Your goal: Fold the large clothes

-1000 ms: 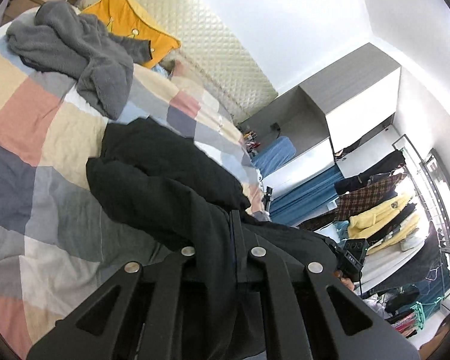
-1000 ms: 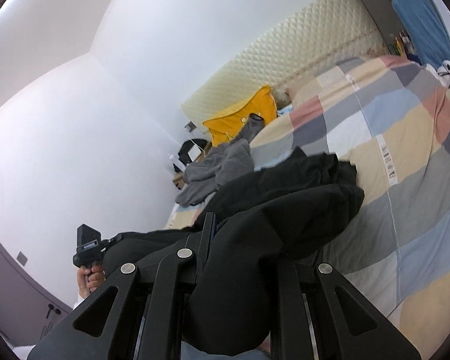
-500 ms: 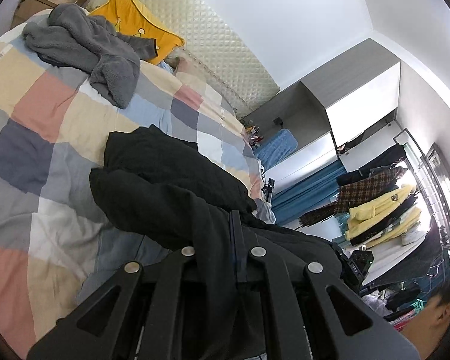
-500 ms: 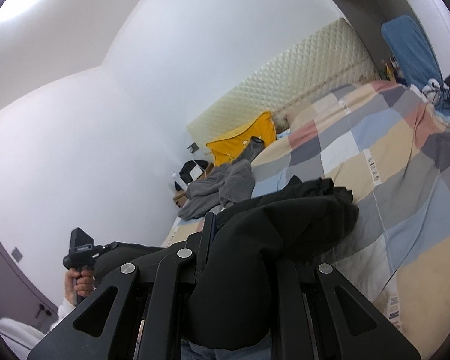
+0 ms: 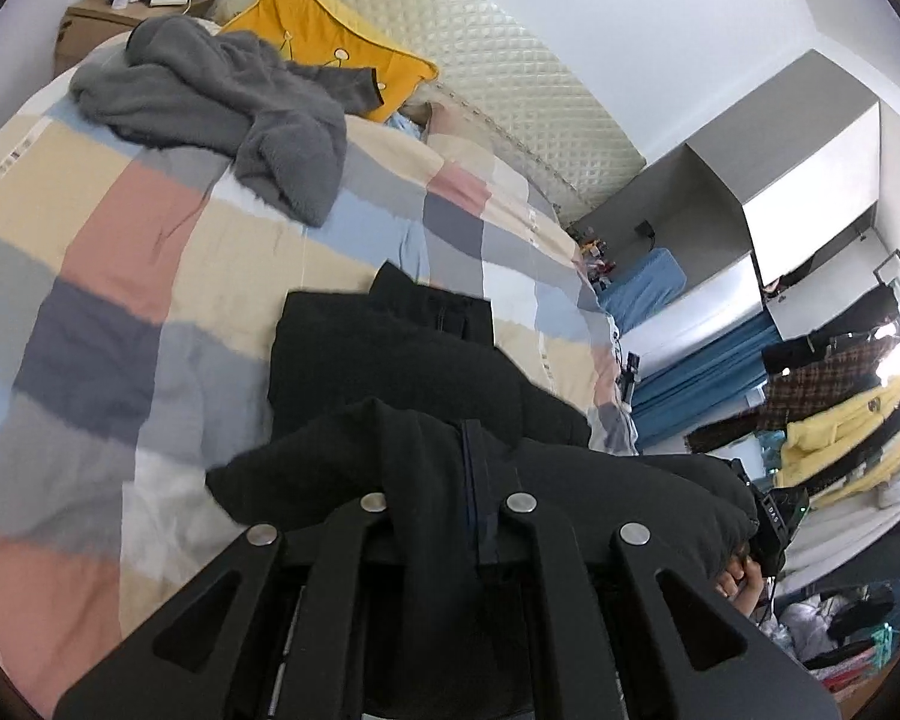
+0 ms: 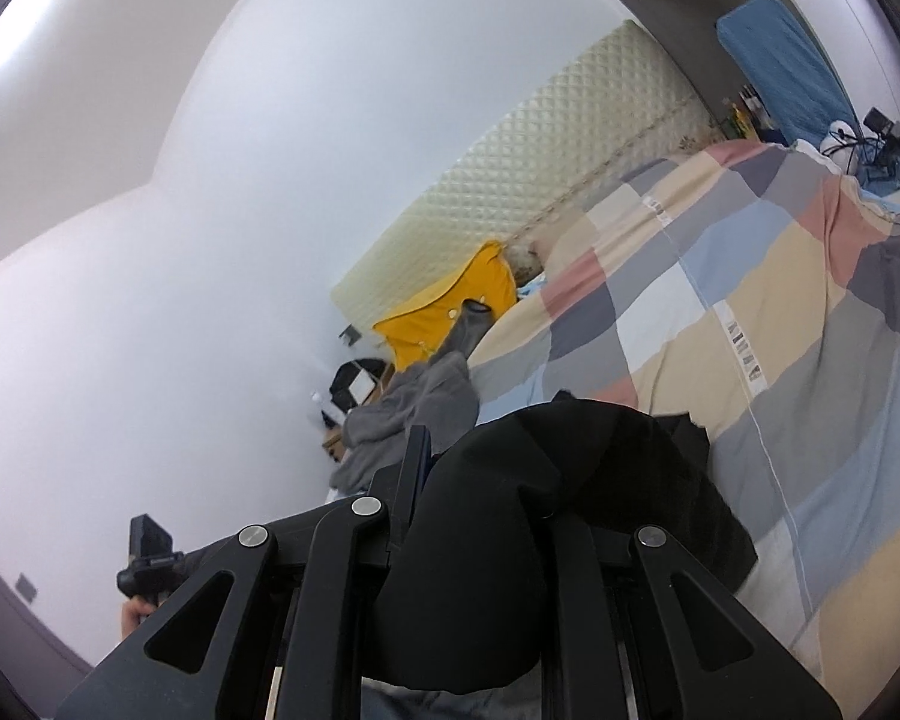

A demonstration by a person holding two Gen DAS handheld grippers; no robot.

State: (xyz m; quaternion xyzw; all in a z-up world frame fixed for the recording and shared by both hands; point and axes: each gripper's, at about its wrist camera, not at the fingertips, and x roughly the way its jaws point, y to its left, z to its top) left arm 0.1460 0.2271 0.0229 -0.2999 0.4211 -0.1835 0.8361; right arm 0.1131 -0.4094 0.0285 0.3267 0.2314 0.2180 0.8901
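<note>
A large black garment [image 5: 402,372] lies partly on the checked bedspread [image 5: 120,252], its near edge lifted. My left gripper [image 5: 444,510] is shut on that near edge; the cloth drapes over and hides the fingertips. In the right wrist view the same black garment [image 6: 558,480] bunches over my right gripper [image 6: 474,534], which is shut on it. The right gripper also shows at the right of the left wrist view [image 5: 774,516], and the left gripper at the lower left of the right wrist view [image 6: 150,552].
A grey fleece garment [image 5: 228,102] lies crumpled near the head of the bed beside a yellow pillow [image 5: 324,42]. A quilted headboard [image 5: 498,78], a bedside box [image 5: 96,24], a grey wardrobe [image 5: 780,138] and a clothes rack [image 5: 834,420] surround the bed.
Both grippers have carried the held edge of the black garment forward over the bed towards the headboard. The garment now lies more doubled on itself.
</note>
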